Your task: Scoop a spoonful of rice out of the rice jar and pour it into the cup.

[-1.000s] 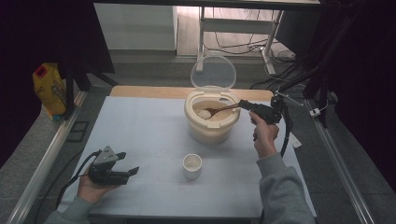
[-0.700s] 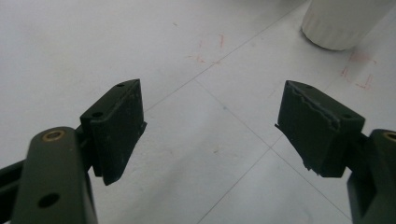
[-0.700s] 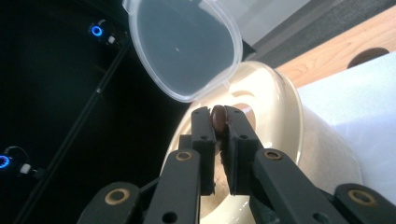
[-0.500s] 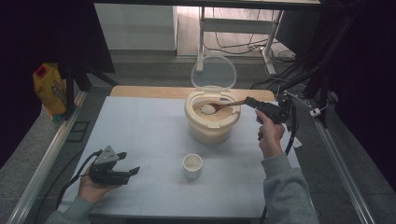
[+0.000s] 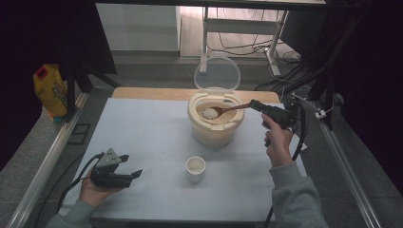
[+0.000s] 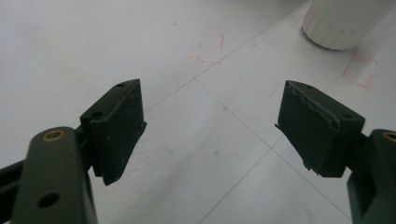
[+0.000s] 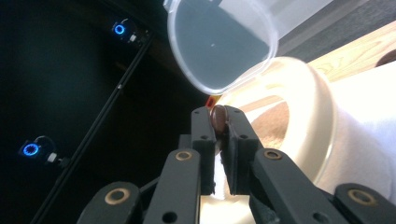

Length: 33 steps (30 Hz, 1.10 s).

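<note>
Right tongs (image 5: 256, 105): clamping the spoon (image 5: 227, 109), carrying rice over the tub (image 5: 216, 121).
Left tongs (image 5: 135, 174): resting apart, near-left.
Care: keeping the spoon level towards the cup (image 5: 195, 168).

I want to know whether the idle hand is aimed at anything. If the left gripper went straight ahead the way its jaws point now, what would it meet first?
Probably the small white cup. The left gripper is open and points low across the bare white table, and the cup stands ahead, a little to one side of the line, so it might slide past. Depth is hard to judge.
</note>
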Each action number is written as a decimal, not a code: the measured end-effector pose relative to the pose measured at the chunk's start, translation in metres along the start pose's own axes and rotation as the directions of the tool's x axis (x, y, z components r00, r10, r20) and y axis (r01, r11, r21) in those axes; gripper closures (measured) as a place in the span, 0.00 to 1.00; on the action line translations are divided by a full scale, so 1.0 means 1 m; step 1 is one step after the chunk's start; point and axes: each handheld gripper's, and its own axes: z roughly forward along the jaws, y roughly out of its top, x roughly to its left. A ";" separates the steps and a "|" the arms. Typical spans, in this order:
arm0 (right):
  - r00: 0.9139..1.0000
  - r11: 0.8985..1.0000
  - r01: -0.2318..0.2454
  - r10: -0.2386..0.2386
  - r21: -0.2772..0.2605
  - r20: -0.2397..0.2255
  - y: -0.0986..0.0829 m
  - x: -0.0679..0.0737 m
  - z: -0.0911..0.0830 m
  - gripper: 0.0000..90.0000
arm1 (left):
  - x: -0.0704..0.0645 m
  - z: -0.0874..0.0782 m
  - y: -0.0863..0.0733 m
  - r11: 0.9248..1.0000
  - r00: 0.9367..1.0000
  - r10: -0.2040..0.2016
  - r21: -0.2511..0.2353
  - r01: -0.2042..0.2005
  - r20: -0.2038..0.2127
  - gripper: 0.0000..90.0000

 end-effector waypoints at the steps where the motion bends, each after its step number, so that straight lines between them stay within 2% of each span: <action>1: 1.000 1.000 -0.001 0.001 0.000 0.000 -0.001 0.001 0.000 0.93 | 0.000 0.000 0.000 1.000 1.000 0.000 0.001 0.000 -0.001 0.25; 6: 1.000 1.000 -0.006 0.007 0.010 -0.020 -0.005 0.005 -0.002 0.93 | 0.000 0.000 0.000 1.000 1.000 -0.001 0.001 0.001 -0.001 0.25; 15: 0.998 0.999 -0.038 0.039 0.023 -0.046 -0.014 0.000 -0.008 0.93 | 0.000 0.001 0.000 1.000 1.000 -0.001 0.003 0.001 -0.003 0.25; 33: 0.997 0.995 -0.040 0.046 0.094 -0.069 -0.043 -0.005 -0.017 0.93 | 0.000 0.002 0.001 1.000 1.000 -0.001 0.007 0.001 -0.005 0.25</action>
